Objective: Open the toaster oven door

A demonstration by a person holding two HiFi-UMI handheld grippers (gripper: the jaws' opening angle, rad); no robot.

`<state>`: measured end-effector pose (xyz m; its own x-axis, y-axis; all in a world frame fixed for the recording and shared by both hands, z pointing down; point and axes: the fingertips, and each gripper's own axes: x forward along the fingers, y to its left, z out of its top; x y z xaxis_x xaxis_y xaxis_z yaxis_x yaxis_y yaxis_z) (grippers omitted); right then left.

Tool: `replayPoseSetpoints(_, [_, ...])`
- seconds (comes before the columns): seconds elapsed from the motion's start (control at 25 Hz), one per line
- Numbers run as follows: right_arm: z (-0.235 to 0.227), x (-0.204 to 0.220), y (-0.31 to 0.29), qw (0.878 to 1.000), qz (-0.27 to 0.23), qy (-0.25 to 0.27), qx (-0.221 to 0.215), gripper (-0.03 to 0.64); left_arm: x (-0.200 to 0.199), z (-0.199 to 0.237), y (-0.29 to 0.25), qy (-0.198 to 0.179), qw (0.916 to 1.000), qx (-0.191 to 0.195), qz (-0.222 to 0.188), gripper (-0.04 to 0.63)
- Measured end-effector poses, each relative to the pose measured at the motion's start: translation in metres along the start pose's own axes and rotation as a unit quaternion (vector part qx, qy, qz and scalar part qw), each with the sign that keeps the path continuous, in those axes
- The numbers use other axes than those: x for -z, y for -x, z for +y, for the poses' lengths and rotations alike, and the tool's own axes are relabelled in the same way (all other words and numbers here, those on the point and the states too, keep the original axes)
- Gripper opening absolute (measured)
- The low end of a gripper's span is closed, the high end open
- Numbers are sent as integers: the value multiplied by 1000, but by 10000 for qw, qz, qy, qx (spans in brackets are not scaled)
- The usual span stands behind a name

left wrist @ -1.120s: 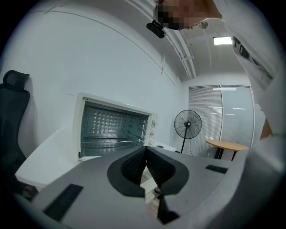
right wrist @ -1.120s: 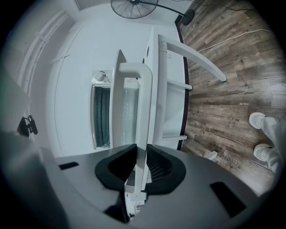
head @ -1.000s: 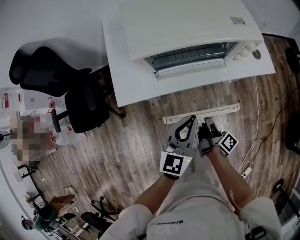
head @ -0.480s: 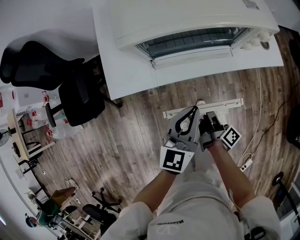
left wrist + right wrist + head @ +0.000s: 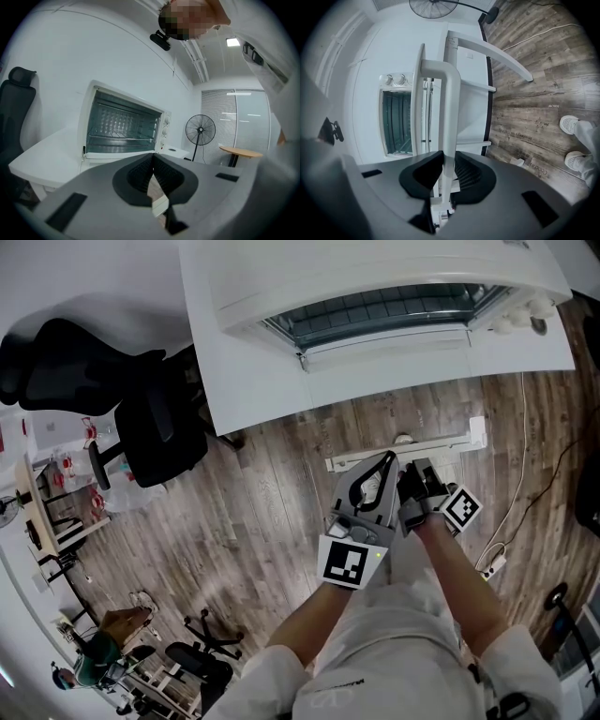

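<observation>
Head view: the toaster oven [image 5: 375,268] stands on the white surface [image 5: 272,381] with its door [image 5: 384,315] lowered open. Both grippers are held side by side over the wooden floor [image 5: 253,512], well apart from the oven.

Left gripper [image 5: 386,459]: jaws pressed together at the tips, nothing between them.

Right gripper [image 5: 418,471]: jaws slightly spread, having just been opening, pinching nothing.

Right gripper view only: this view is rolled on its side. It shows the door edge-on and the white door handle [image 5: 450,108] lined up behind the gap of the jaws. The handle appears untouched.

Left gripper view only: the open cavity holds a wire rack [image 5: 122,137]. The control knobs [image 5: 164,132] sit to its right, and a pedestal fan [image 5: 200,132] stands beyond
</observation>
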<state>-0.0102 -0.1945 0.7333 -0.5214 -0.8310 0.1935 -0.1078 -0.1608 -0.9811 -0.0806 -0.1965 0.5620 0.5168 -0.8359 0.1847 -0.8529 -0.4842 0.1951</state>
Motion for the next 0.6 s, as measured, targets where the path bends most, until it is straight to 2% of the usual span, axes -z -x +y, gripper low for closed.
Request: replayPoseSetpoints(0.6, [-24,-3,-7,9992,-209,-257,-234,87,19,5,16,39,9999,-113,76,6])
